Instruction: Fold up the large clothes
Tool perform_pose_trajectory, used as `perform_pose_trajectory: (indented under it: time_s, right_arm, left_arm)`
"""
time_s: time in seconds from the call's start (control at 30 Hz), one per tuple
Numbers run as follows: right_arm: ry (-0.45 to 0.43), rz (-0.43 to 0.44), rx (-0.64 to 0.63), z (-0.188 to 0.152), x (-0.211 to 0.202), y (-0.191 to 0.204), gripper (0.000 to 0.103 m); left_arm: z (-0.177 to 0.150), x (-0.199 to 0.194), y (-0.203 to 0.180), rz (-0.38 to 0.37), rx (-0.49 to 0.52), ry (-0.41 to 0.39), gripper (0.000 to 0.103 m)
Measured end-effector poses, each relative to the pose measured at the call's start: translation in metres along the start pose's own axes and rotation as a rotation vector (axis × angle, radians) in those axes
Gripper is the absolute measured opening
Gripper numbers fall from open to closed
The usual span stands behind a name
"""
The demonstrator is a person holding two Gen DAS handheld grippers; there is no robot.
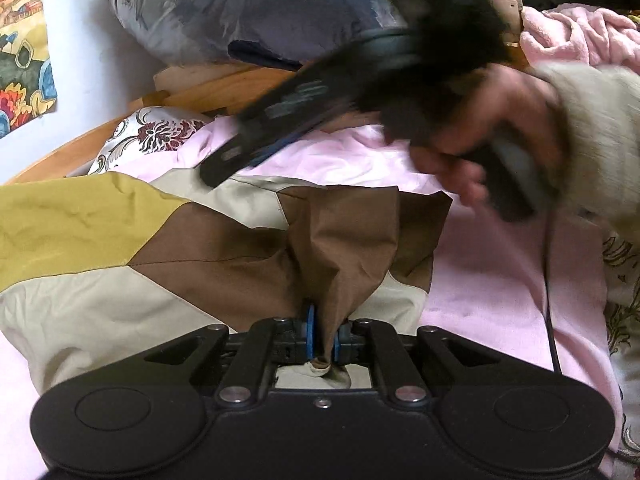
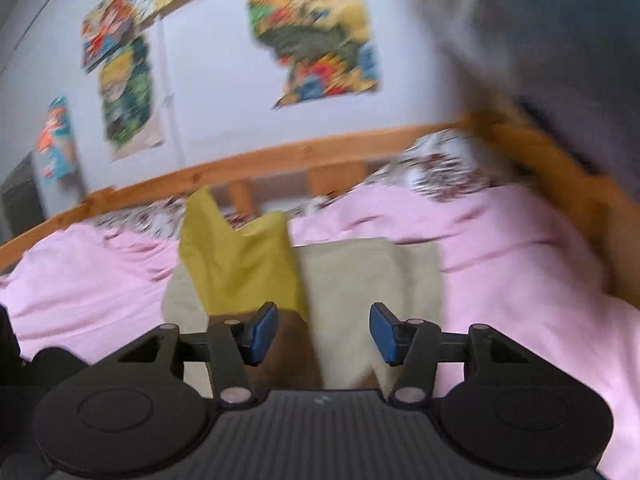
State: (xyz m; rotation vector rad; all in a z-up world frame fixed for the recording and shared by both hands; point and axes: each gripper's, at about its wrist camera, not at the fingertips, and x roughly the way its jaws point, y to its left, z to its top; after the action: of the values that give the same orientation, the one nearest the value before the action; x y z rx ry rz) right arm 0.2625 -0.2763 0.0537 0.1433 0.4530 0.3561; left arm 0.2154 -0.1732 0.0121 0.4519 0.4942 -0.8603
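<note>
- Brown fabric of the garment (image 1: 224, 248) is pinched by the left gripper (image 1: 323, 338), low over the bed (image 1: 500, 280).
- The right gripper (image 2: 324, 332) is held above it, tilted, fingers (image 2: 264, 332) spread wide, holding nothing.

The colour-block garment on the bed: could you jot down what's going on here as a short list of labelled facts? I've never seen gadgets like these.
garment: colour-block garment in mustard, brown and beige panels, lying on the pink bedsheet
left hand-held gripper: shut, pinching a bunched brown fold of the garment
right hand-held gripper: open, holding nothing, over the garment
right hand: gripping its tool's handle, blurred
surroundings: wooden bed frame, colourful posters on the wall
fold progress: cannot tell
</note>
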Motion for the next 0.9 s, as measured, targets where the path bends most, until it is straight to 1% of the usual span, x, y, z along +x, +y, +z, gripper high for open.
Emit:
perform_pose_trajectory:
  time_s: [0.07,0.1,0.17,0.2,0.23,0.27,0.3,0.37,0.47,0.53,0.57,0.63,0.67,0.7,0.73,0.77,0.8,0.83,0.87,0.9]
  right_arm:
    - [0.066,0.059,-0.018,0.013,0.023,-0.003,0.061]
    - [0.096,0.098,-0.004,0.019,0.035,-0.005,0.064]
    - [0.151,0.163,0.036,0.025,0.053,-0.008,0.066]
    - [0.171,0.179,0.039,0.027,0.061,-0.007,0.060]
    - [0.183,0.176,0.028,0.028,0.066,-0.005,0.049]
    - [0.192,0.176,0.016,0.029,0.069,-0.002,0.016]
    - [0.198,0.163,0.009,0.031,0.070,0.001,0.008]
    - [0.179,0.126,-0.030,0.033,0.063,0.006,0.004]
    - [0.149,0.023,-0.123,0.030,0.039,0.016,0.003]
    - [0.130,-0.030,-0.131,0.026,0.023,0.012,0.003]
    - [0.134,-0.053,-0.129,0.023,0.018,0.007,0.003]
    - [0.174,-0.098,-0.101,0.011,0.020,-0.006,0.003]
    - [0.193,-0.117,-0.095,0.004,0.024,-0.012,0.003]
    - [0.205,-0.138,-0.092,-0.005,0.028,-0.018,0.003]
    - [0.206,-0.144,-0.071,-0.011,0.030,-0.023,0.003]
    - [0.197,-0.143,-0.045,-0.016,0.030,-0.028,0.003]
    - [0.188,-0.140,-0.037,-0.019,0.028,-0.031,0.003]
    - [0.181,-0.142,-0.039,-0.022,0.028,-0.033,0.003]
    - [0.180,-0.145,-0.046,-0.024,0.028,-0.033,0.003]
    - [0.182,-0.149,-0.056,-0.025,0.028,-0.032,0.003]
  left_arm:
    - [0.000,0.000,0.001,-0.002,-0.003,-0.003,0.008]
    - [-0.001,-0.001,0.001,-0.004,-0.002,-0.005,0.008]
    - [-0.001,-0.002,0.000,-0.005,0.005,-0.009,0.008]
    - [-0.002,-0.002,0.000,-0.004,0.008,-0.012,0.008]
    - [-0.002,-0.002,0.000,-0.003,0.010,-0.017,0.008]
    - [-0.002,-0.002,0.000,0.000,0.011,-0.022,0.008]
    - [-0.002,-0.003,0.000,-0.001,0.010,-0.027,0.009]
    - [0.001,-0.007,0.001,-0.013,0.007,-0.040,0.009]
    - [0.008,-0.016,-0.004,-0.052,0.010,-0.073,0.009]
    - [0.012,-0.018,-0.012,-0.071,0.030,-0.086,0.013]
    - [0.013,-0.018,-0.016,-0.087,0.031,-0.084,0.015]
    - [0.017,-0.020,-0.023,-0.131,0.004,-0.082,0.025]
    - [0.017,-0.023,-0.025,-0.146,-0.013,-0.085,0.028]
    - [0.018,-0.027,-0.027,-0.160,-0.031,-0.092,0.035]
    - [0.018,-0.034,-0.026,-0.164,-0.051,-0.104,0.044]
    - [0.016,-0.042,-0.025,-0.159,-0.078,-0.121,0.049]
    - [0.015,-0.049,-0.024,-0.150,-0.104,-0.136,0.059]
    - [0.015,-0.057,-0.020,-0.137,-0.140,-0.151,0.065]
    - [0.014,-0.066,-0.015,-0.119,-0.182,-0.167,0.068]
    - [0.011,-0.076,-0.008,-0.092,-0.241,-0.193,0.074]
